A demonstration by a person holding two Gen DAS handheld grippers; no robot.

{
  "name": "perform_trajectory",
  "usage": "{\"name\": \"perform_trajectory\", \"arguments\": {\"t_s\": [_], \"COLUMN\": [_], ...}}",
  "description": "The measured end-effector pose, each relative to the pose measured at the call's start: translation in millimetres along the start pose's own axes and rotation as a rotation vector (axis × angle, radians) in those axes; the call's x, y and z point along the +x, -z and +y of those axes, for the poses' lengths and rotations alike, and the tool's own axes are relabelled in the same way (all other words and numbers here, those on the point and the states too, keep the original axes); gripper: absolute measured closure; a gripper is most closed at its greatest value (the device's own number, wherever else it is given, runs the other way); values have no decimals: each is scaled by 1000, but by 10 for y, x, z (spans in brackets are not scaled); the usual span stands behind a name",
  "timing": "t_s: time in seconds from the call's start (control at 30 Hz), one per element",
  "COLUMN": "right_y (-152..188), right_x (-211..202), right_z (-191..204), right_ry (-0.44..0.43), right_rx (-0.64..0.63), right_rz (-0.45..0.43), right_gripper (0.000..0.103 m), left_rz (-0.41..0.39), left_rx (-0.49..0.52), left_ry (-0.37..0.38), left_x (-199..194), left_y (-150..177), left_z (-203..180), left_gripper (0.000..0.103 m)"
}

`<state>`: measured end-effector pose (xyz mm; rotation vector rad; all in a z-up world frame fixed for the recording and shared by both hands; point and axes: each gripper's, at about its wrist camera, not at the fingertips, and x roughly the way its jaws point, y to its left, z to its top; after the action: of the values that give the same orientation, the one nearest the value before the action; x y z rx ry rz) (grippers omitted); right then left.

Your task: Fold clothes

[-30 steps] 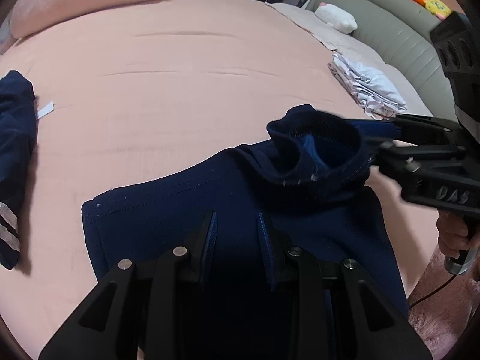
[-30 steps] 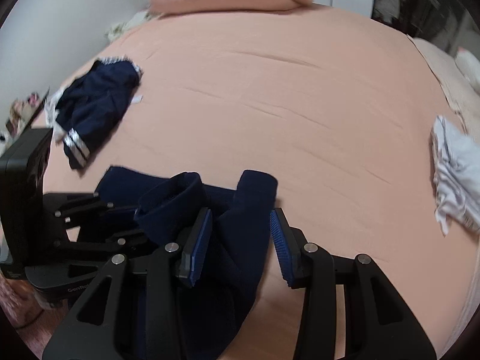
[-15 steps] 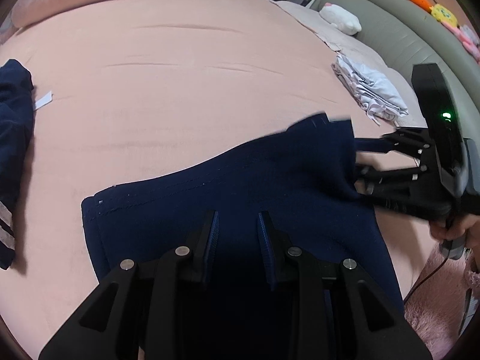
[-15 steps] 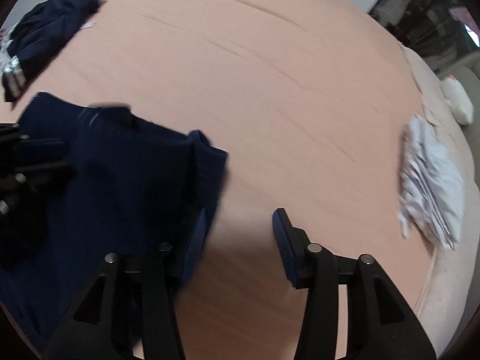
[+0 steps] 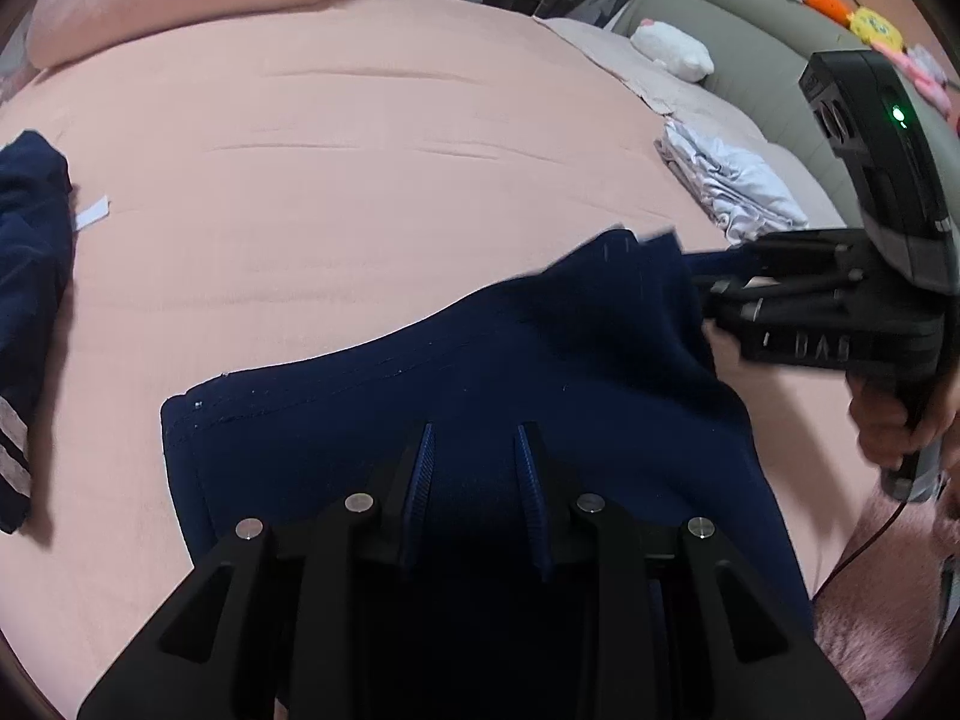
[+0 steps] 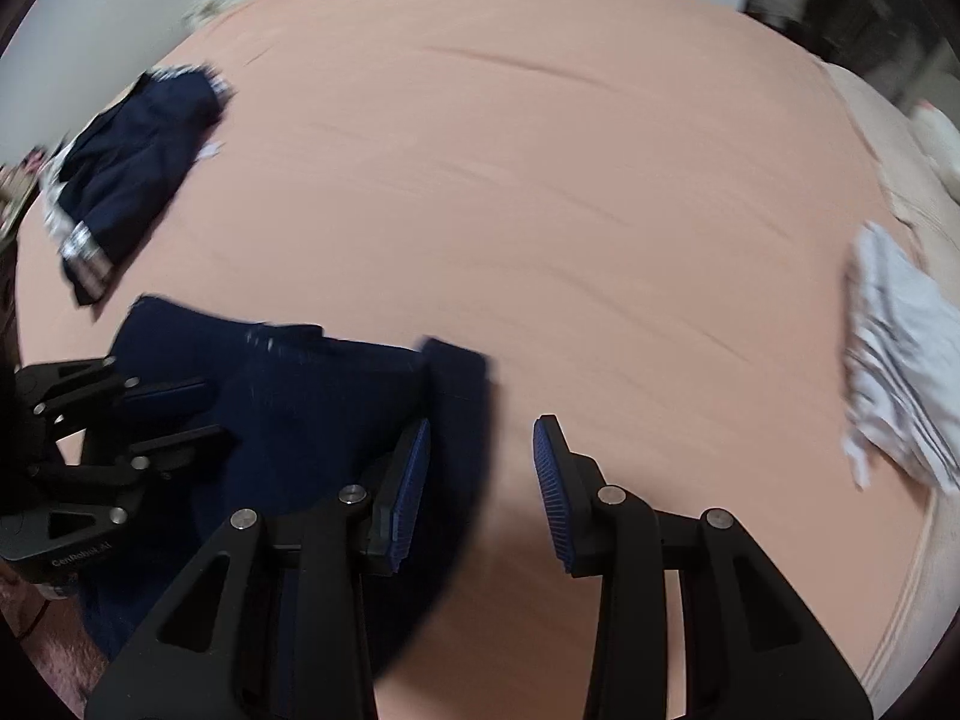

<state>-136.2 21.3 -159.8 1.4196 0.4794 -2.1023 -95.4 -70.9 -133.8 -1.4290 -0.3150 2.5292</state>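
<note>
Navy garment (image 5: 480, 396) was lying flat on the pink bed (image 5: 360, 192), right under the left claw (image 5: 474, 468), whose pads (image 5: 420, 468) sat partway apart on the cloth; couldn't tell if they actually pinched any. Right claw (image 6: 480, 480) had just been closing some but was still spread, nothing between its pads (image 6: 549, 474), the garment's edge just to its left. Past it to the right sat a white pile (image 6: 900, 360); far off to its left, another navy piece (image 6: 132, 162).
</note>
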Motion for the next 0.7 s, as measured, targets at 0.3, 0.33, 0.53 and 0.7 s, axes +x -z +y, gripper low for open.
{"name": "perform_trajectory", "arguments": {"t_s": [0.3,0.33,0.53,0.7], "right_y": [-201,-228,-277,47], "right_x": [274,304,393,293], "right_z": [62,108,306,220], "right_ry": [-23,-20,61,171], "right_rx": [32,22,-170,-250], "right_rz": [43,58,208,212], "right_gripper": [61,61,60,60], "left_rz": [10,12,19,29], "left_rx": [23,22,27,7], "left_ry": [-17,-17,-15,-1], "left_x": [41,47,70,96], "left_y": [-20,-22,-25,-40], "left_z": [-47,-47,-48,-14], "left_gripper": [73,73,73,73]}}
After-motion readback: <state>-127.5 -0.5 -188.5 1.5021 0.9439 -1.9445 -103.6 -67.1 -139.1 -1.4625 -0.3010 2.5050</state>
